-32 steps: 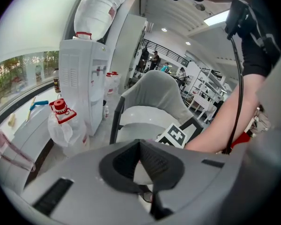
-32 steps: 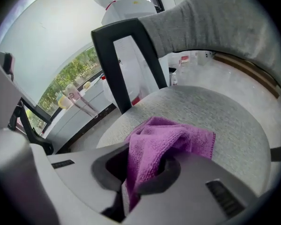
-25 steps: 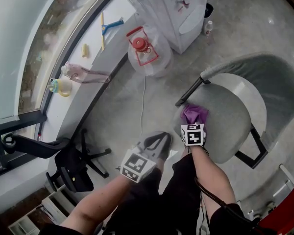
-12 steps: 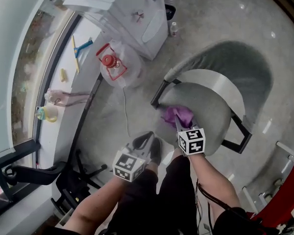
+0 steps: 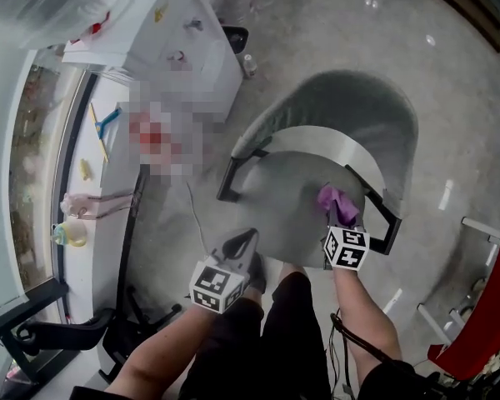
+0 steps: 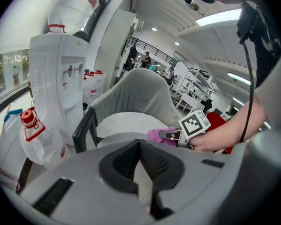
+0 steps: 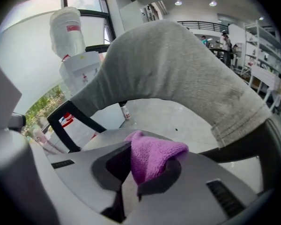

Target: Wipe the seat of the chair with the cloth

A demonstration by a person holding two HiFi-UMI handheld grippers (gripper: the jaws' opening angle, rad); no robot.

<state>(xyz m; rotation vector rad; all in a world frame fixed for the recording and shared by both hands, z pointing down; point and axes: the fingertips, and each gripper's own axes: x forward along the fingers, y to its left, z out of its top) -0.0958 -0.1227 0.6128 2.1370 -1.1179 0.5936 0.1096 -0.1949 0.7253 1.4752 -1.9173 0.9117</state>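
The chair has a round grey seat (image 5: 287, 194) and a curved grey fabric backrest (image 5: 350, 107). A purple cloth (image 5: 337, 204) rests on the right side of the seat, and my right gripper (image 5: 339, 217) is shut on it. In the right gripper view the cloth (image 7: 152, 154) bulges out between the jaws, with the seat (image 7: 173, 118) and backrest (image 7: 178, 64) just ahead. My left gripper (image 5: 245, 243) hangs by the seat's front left edge, shut and holding nothing. Its own view shows the left gripper (image 6: 140, 145), the seat (image 6: 126, 123) and the cloth (image 6: 158, 135).
A white water dispenser (image 5: 179, 52) stands left of the chair, with a small bottle (image 5: 248, 63) on the floor beside it. A window ledge (image 5: 92, 182) holds small items. A black office chair base (image 5: 125, 323) is at lower left, a red object (image 5: 483, 323) at lower right.
My right gripper has carried the cloth from the seat's front left edge across to its right side. The left gripper has stayed low by the front edge.
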